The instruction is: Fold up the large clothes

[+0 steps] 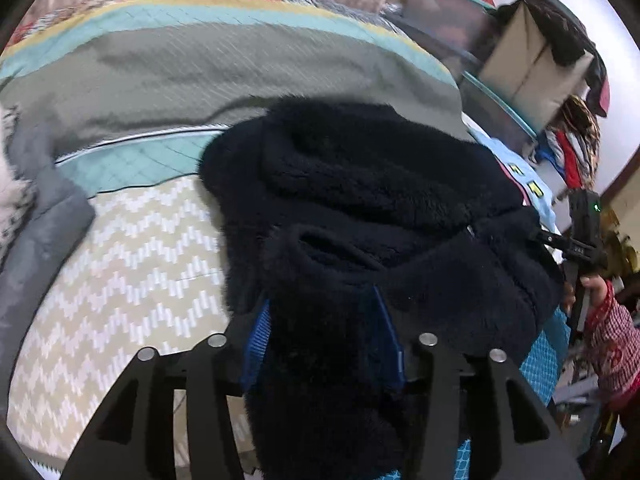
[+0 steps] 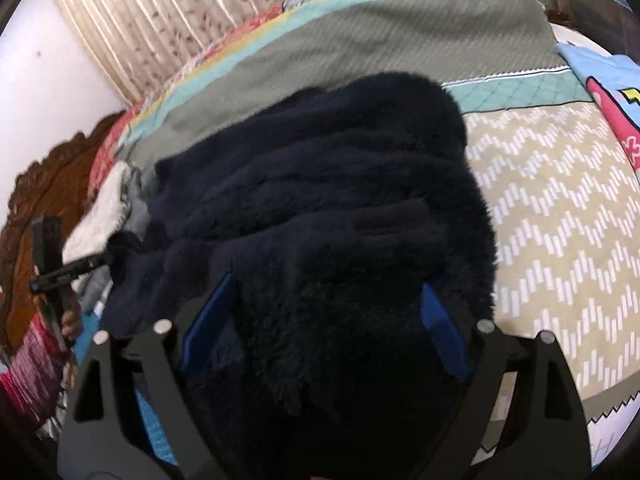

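A dark navy fleece garment (image 1: 360, 208) is bunched in thick folds above the bed. My left gripper (image 1: 324, 320) is shut on a thick fold of it, the blue pads (image 1: 258, 332) pressing the fleece from both sides. My right gripper (image 2: 324, 312) is shut on the opposite edge of the same garment (image 2: 320, 184), which fills the gap between its blue pads (image 2: 440, 320). Each gripper also shows at the garment's edge in the other view: the right one (image 1: 560, 242) and the left one (image 2: 84, 266).
The bed has a beige zigzag quilt (image 1: 132, 280) with teal and grey-green bands (image 1: 200, 64). A grey and white garment (image 1: 36, 220) lies at the left. A light blue printed cloth (image 2: 604, 80) lies at the right. Boxes and hanging clothes (image 1: 560, 60) stand beyond the bed.
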Available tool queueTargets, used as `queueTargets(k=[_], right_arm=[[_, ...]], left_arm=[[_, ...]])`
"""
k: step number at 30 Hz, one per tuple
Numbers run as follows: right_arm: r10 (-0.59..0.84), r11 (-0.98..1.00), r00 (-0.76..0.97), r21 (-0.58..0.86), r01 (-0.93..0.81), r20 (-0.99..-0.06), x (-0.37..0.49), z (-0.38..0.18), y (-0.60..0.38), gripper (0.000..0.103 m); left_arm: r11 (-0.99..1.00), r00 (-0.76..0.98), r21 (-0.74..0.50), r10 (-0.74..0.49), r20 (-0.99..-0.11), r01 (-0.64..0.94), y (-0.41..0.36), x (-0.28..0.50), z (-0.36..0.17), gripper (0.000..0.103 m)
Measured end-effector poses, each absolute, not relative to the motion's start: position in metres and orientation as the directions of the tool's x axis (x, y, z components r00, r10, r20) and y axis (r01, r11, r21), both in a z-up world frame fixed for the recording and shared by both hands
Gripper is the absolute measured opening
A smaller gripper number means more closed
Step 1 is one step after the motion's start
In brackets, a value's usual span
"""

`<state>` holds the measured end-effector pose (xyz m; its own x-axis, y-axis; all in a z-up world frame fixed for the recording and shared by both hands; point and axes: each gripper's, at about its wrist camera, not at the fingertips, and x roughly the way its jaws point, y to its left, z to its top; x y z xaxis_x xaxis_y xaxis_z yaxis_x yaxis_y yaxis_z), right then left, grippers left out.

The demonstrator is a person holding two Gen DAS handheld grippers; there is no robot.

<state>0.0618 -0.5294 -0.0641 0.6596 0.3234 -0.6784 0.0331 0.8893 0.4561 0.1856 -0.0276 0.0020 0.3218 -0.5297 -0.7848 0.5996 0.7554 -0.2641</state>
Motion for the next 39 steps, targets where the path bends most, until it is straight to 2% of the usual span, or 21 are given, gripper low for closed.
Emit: queueTargets(k=[1,2,3,4,5,8,9,13,17,20,22,26,28,30,31,32,34,37,39], right_arm=[[0.329,0.888,0.654,0.459,0.03,-0.681,0.064,-0.065,-0.527,0.086],[0.33,0.89,0.652,0.455,0.027,-0.683,0.065,-0.065,-0.525,0.079],[0.336,0.891,0.648,0.453,0.015,-0.683,0.065,-0.064,-0.523,0.071],[0.361,0.882,0.642,0.47,0.0,-0.676,0.065,-0.062,-0.522,0.046],[0.39,0.866,0.64,0.5,-0.011,-0.662,0.062,-0.058,-0.522,0.027],[0.431,0.842,0.694,0.534,-0.08,-0.576,0.039,-0.023,-0.52,0.022],[0.453,0.831,0.724,0.541,-0.131,-0.52,0.027,0.0,-0.518,0.022],[0.428,0.861,0.796,0.462,-0.214,-0.428,0.02,0.067,-0.518,0.021],[0.342,0.89,0.856,0.427,-0.162,-0.387,0.073,0.104,-0.542,0.021],[0.267,0.91,0.858,0.408,-0.075,-0.439,0.139,0.096,-0.554,0.021],[0.234,0.912,0.835,0.411,-0.01,-0.498,0.181,0.077,-0.558,0.021],[0.204,0.892,0.755,0.436,0.12,-0.623,0.248,0.012,-0.565,0.021],[0.207,0.869,0.699,0.457,0.189,-0.684,0.269,-0.028,-0.571,0.023],[0.215,0.836,0.631,0.474,0.275,-0.745,0.281,-0.071,-0.579,0.038],[0.232,0.812,0.63,0.504,0.293,-0.741,0.281,-0.083,-0.584,0.049],[0.25,0.788,0.645,0.539,0.298,-0.722,0.276,-0.09,-0.587,0.053],[0.276,0.737,0.679,0.603,0.305,-0.68,0.271,-0.095,-0.601,0.06],[0.305,0.711,0.693,0.64,0.29,-0.653,0.265,-0.091,-0.606,0.063],[0.281,0.715,0.729,0.643,0.274,-0.624,0.254,-0.07,-0.606,0.064]], left_arm=[[0.762,0.322,-0.253,-0.516,-0.794,0.596,-0.031,0.189,-0.002,0.072],[0.769,0.322,-0.246,-0.504,-0.802,0.59,-0.036,0.192,-0.007,0.072],[0.78,0.321,-0.244,-0.49,-0.811,0.576,-0.039,0.198,-0.013,0.068],[0.785,0.316,-0.251,-0.488,-0.813,0.567,-0.04,0.2,-0.016,0.045],[0.773,0.298,-0.279,-0.51,-0.807,0.569,-0.039,0.2,-0.014,0.038],[0.727,0.314,-0.355,-0.61,-0.728,0.588,-0.032,0.185,0.009,0.034],[0.7,0.317,-0.397,-0.657,-0.684,0.594,-0.026,0.179,0.023,0.034],[0.635,0.378,-0.51,-0.765,-0.522,0.581,-0.009,0.19,0.079,0.034],[0.658,0.463,-0.542,-0.753,-0.468,0.523,-0.01,0.247,0.113,0.034],[0.723,0.507,-0.492,-0.691,-0.516,0.485,-0.04,0.298,0.116,0.034],[0.788,0.516,-0.443,-0.615,-0.597,0.427,-0.065,0.333,0.097,0.034],[0.901,0.48,-0.284,-0.418,-0.771,0.328,-0.099,0.383,0.029,0.034],[0.919,0.434,-0.264,-0.374,-0.82,0.294,-0.101,0.396,-0.006,0.042],[0.928,0.406,-0.269,-0.356,-0.841,0.257,-0.096,0.407,-0.032,0.048],[0.93,0.397,-0.29,-0.359,-0.845,0.224,-0.092,0.41,-0.041,0.055],[0.93,0.397,-0.315,-0.365,-0.842,0.188,-0.085,0.412,-0.048,0.06],[0.925,0.407,-0.353,-0.378,-0.832,0.137,-0.075,0.412,-0.053,0.073],[0.906,0.423,-0.412,-0.411,-0.808,0.094,-0.055,0.406,-0.04,0.074],[0.863,0.466,-0.502,-0.466,-0.752,0.053,-0.031,0.398,-0.018,0.074]])
